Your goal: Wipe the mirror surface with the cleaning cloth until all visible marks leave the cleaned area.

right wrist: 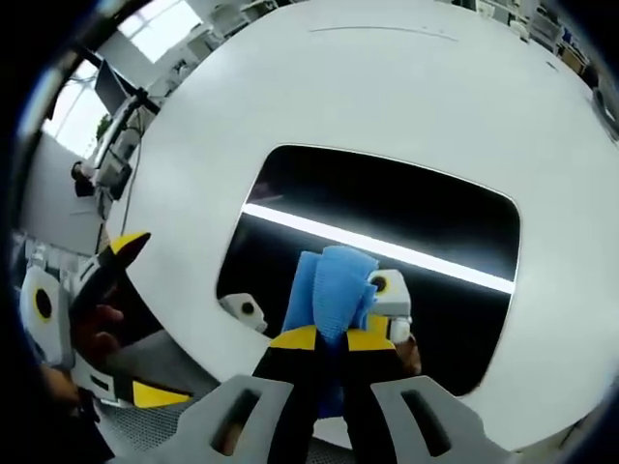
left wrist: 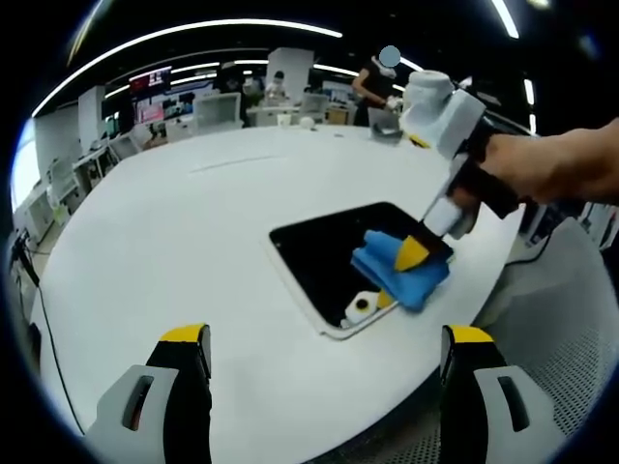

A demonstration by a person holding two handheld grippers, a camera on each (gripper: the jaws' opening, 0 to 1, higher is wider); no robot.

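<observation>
Wiping under way: right tool (right wrist: 332,340) pinched on blue cleaning cloth (right wrist: 332,282), pressing it onto mirror (right wrist: 426,217) lying flat near edge of white table (left wrist: 193,232). Left tool (left wrist: 327,348) spread, holding nothing, hovering nearby. Next, probably sweeping cloth across remaining glass, keeping pressure even. No containers seen

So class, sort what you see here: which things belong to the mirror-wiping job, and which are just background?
Part of the job:
mirror
blue cloth
right gripper, shut on the cloth

Just there:
left gripper, open, off the mirror
white table
office desks and monitors
</observation>
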